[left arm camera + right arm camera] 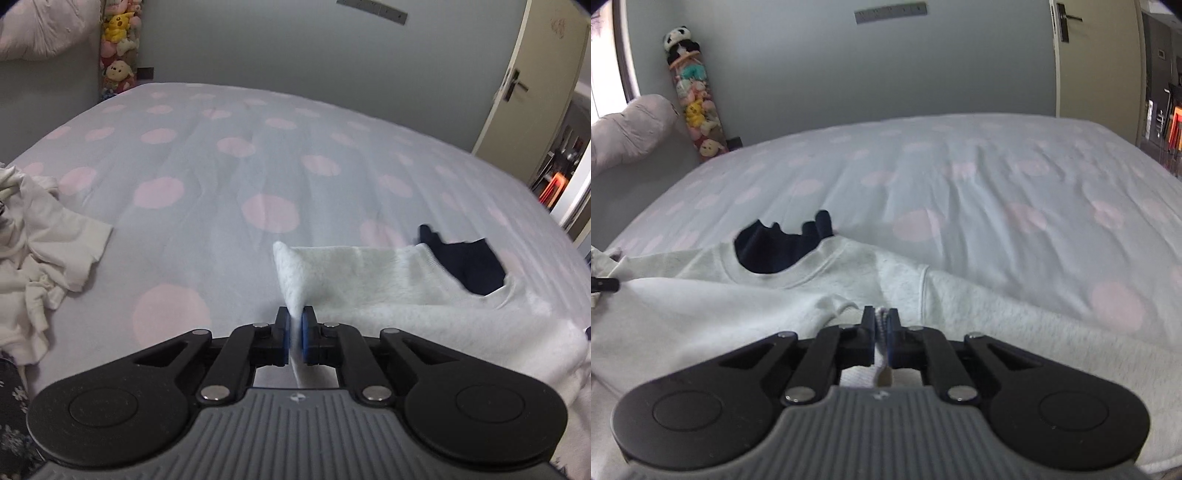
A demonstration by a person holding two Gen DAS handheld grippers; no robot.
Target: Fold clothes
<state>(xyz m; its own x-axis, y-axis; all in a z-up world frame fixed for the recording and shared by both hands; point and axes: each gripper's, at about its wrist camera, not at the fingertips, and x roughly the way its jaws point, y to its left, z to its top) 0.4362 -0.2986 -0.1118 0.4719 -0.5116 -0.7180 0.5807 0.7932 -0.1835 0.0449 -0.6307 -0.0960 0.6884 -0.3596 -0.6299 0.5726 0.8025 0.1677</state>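
Left wrist view shows our left gripper with its jaws clenched on a fold of the pale grey sweatshirt; the fabric rises in a thin peak straight out from between the blue pads and runs on past them toward the camera. The rest of the sweatshirt spreads away to the right of that pinch over the bed, whose sheet is pale blue with pink dots. The sweatshirt's neck opening shows a dark navy lining, well to the right of the jaws and farther from us. On the opposite side of the sweatshirt, at the bed's left edge, we see a crumpled white garment, well apart from it. In the right wrist view our right gripper is likewise clamped on the sweatshirt: a ribbed edge of the cloth is squeezed between its jaws, with the garment's body lying all around them. From here the navy lining sits beyond the jaws and to their left, and the bed stretches beyond the sweatshirt. Stuffed toys stand stacked in the corner of the room, beyond the bed's far left edge.
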